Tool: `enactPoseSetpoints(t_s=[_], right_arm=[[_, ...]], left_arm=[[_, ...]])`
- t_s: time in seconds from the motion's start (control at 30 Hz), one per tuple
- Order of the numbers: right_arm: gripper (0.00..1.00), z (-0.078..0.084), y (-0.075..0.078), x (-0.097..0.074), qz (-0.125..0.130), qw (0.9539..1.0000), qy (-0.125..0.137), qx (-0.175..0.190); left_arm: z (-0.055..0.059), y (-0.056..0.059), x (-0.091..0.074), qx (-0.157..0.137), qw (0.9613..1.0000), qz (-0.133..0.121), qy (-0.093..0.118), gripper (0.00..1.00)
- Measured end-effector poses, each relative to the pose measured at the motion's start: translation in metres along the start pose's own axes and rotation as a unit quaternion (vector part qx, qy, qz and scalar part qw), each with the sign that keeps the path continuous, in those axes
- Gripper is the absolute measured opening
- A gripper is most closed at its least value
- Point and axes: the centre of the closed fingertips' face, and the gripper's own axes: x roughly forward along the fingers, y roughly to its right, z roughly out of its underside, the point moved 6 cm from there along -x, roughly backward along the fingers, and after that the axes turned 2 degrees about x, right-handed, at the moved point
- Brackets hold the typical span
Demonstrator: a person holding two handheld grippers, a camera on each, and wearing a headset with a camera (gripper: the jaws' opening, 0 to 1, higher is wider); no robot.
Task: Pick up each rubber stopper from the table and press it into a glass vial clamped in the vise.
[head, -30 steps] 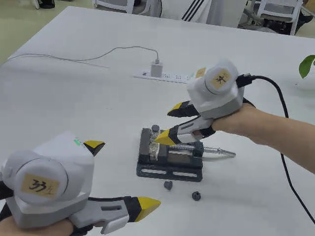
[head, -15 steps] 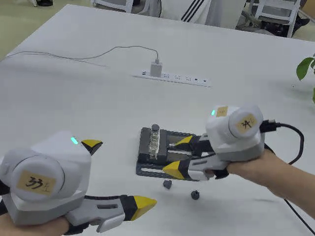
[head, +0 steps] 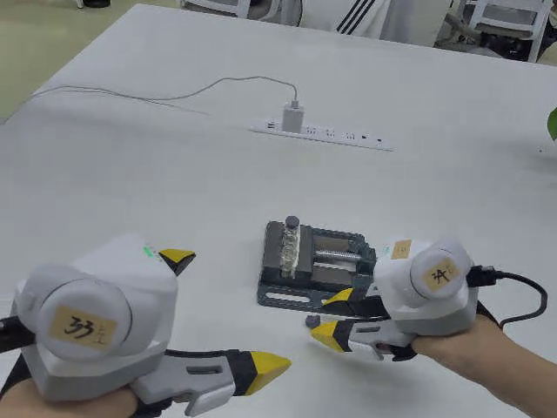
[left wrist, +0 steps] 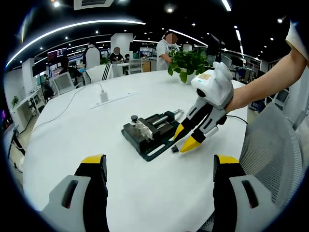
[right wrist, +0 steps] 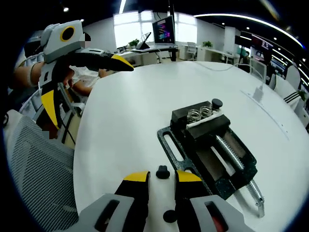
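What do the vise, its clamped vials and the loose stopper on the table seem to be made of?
The vise: dark, matte, likely painted cast metal; its screw shines like bare steel.
The vials: clear glass, see-through with glints.
The stopper: dull dark grey, probably rubber, no shine.

Vise screw (head: 338, 256) end behind right gripper (head: 322, 318)

An open office with strip ceiling lights (left wrist: 72, 26), white chairs (head: 489, 19) and a potted plant (left wrist: 186, 60).

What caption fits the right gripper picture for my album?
The right gripper, jaws open, frames a small black rubber stopper on the white table, beside the black metal vise.
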Motion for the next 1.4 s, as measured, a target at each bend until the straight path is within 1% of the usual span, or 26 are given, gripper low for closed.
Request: enactPoseSetpoints(t_s=[0.3,0.37,0.53,0.67,0.8,0.87,0.97,1.0,1.07,1.13,1.2,1.27,1.33,1.4], right_arm=[[0.11,0.003,0.002,0.003,-0.002,1.0000,-0.004,0.006],[0.09,0.004,0.002,0.004,-0.004,1.0000,-0.005,0.007],[0.08,0.005,0.002,0.004,-0.002,0.9999,0.000,0.014],[0.08,0.005,0.002,0.003,-0.005,0.9999,-0.002,0.013],[0.07,0.001,0.001,-0.001,-0.013,0.9996,-0.003,0.024],[0.07,-0.004,-0.001,-0.006,-0.018,0.9996,-0.006,0.023],[0.07,-0.013,-0.005,-0.019,-0.030,0.9993,-0.011,0.020],[0.07,-0.017,-0.007,-0.025,-0.036,0.9991,-0.014,0.017],[0.07,-0.024,-0.009,-0.035,-0.041,0.9990,-0.019,0.007],[0.07,-0.033,-0.013,-0.048,-0.054,0.9983,-0.025,-0.001],[0.07,-0.041,-0.016,-0.060,-0.060,0.9976,-0.032,-0.013],[0.07,-0.049,-0.020,-0.071,-0.069,0.9966,-0.038,-0.024],[0.07,-0.055,-0.023,-0.081,-0.076,0.9954,-0.048,-0.036],[0.07,-0.058,-0.027,-0.089,-0.084,0.9937,-0.058,-0.047]], left_arm=[[0.004,0.001,0.000,-0.006,1.0000,-0.003,-0.005,0.90],[0.005,0.002,0.000,-0.007,1.0000,-0.003,-0.006,0.90],[0.006,0.003,0.001,-0.008,0.9999,-0.001,-0.006,0.89],[0.006,0.004,0.003,-0.006,1.0000,0.003,-0.007,0.89],[0.006,0.007,0.004,0.000,0.9999,0.014,-0.007,0.86],[0.004,0.011,0.004,0.007,0.9997,0.021,-0.006,0.84],[0.002,0.016,0.005,0.015,0.9993,0.034,-0.007,0.77],[0.000,0.018,0.005,0.020,0.9990,0.039,-0.007,0.74],[-0.003,0.021,0.005,0.024,0.9987,0.044,-0.004,0.71],[-0.008,0.024,0.007,0.038,0.9980,0.050,-0.001,0.68],[-0.012,0.029,0.009,0.043,0.9970,0.065,0.005,0.64],[-0.015,0.033,0.011,0.054,0.9959,0.073,0.005,0.60],[-0.019,0.039,0.014,0.068,0.9940,0.085,0.007,0.57],[-0.020,0.043,0.017,0.078,0.9926,0.094,0.005,0.54]])
